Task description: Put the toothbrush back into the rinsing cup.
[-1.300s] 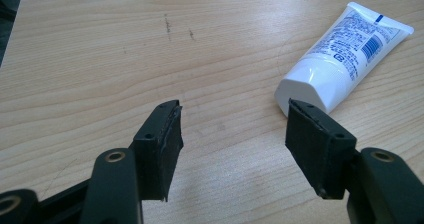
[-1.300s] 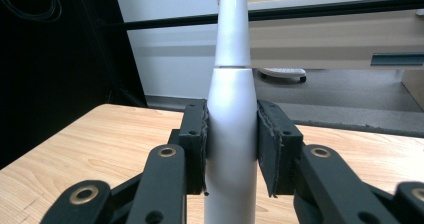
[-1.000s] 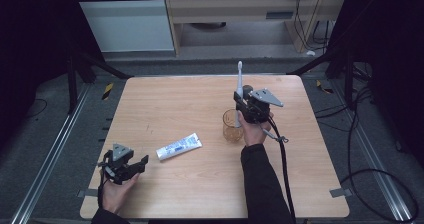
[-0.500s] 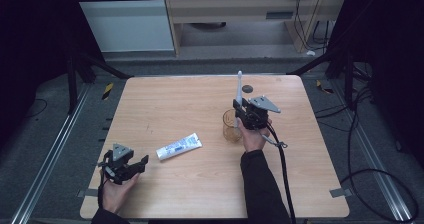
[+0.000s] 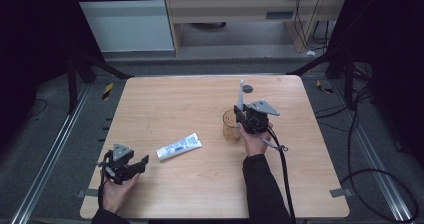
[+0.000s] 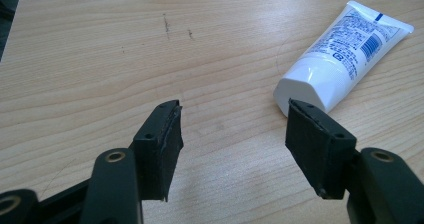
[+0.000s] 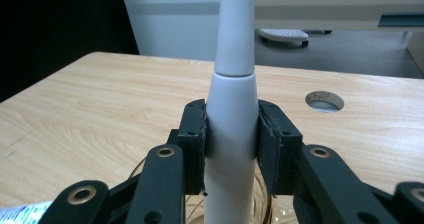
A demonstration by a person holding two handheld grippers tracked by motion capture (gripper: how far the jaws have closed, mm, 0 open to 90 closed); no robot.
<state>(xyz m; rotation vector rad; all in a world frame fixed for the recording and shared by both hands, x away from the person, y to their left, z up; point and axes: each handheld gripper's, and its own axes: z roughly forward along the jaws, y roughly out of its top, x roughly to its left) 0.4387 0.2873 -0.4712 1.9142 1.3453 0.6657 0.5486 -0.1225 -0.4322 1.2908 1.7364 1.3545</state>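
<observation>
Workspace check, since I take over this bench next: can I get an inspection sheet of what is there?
Surface: wooden table, faint scuff marks, a round hole near the far edge.
Job's things: white electric toothbrush upright, its base in the clear glass cup.
Clutter: toothpaste tube lying flat, cap toward the left gripper.
Grippers: right gripper shut on the toothbrush; left gripper open, low over the table.
Cables: one trails from the right gripper; more on the floor at right.
Surroundings: metal rails, dark floor, pale cabinet behind.
</observation>
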